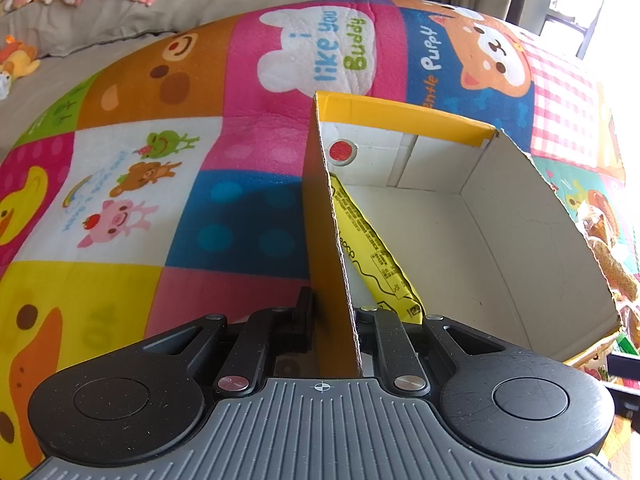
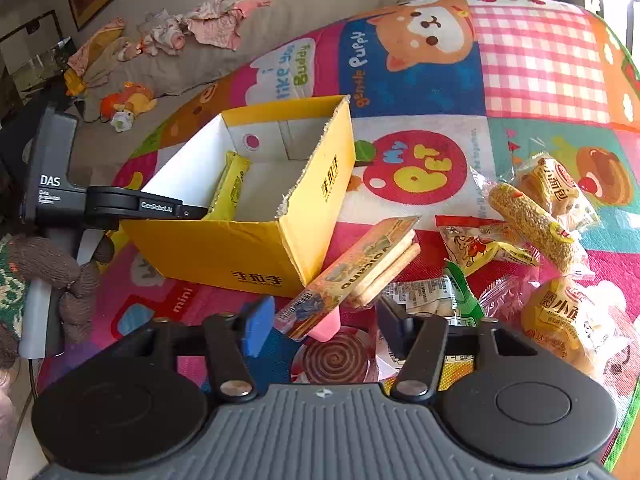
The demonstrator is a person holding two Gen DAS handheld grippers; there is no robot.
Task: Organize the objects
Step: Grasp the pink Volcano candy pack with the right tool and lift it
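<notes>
A yellow cardboard box [image 2: 248, 248] stands open on a colourful play mat, and its white inside [image 1: 460, 240] fills the left wrist view. My left gripper [image 1: 336, 320] is shut on the box's left wall [image 1: 324, 240]; it shows in the right wrist view [image 2: 176, 208] at the box rim. A yellow snack packet [image 2: 232, 184] leans inside the box, also in the left wrist view [image 1: 372, 248]. My right gripper [image 2: 320, 320] is open, with a "Volcano" cracker pack [image 2: 356, 272] lying between its fingers, propped against the box corner.
Several wrapped snacks lie right of the box: a long sesame bar [image 2: 532, 224], bread buns [image 2: 560, 316], a red-yellow packet [image 2: 480, 248]. A round spiral-patterned lid [image 2: 336, 356] sits under my right gripper. A beige sofa [image 2: 224, 56] with clothes and plush toys lies behind the mat.
</notes>
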